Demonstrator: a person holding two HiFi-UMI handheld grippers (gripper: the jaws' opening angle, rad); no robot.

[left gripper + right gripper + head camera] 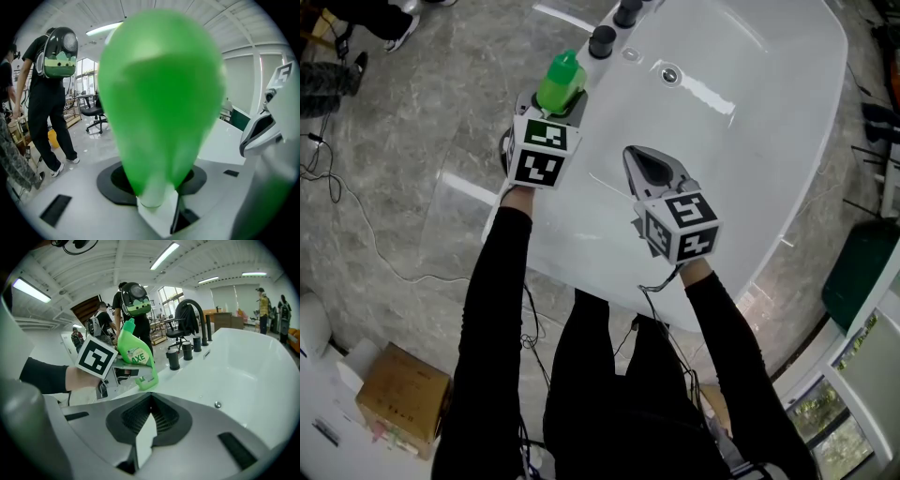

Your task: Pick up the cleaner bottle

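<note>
Cleaner bottle, seemingly clamped in left gripper, right gripper closed

Open lab hall, bathtub, office chair

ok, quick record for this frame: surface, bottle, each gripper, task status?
surface: white tub, with black tap knobs on its rim
target: green bottle at the tub rim, near the tap knobs
left: left gripper has its jaws on either side of the bottle; pad contact unclear
right: right gripper has its jaws together and empty, over the basin, apart from the bottle
status: lift not evident
</note>
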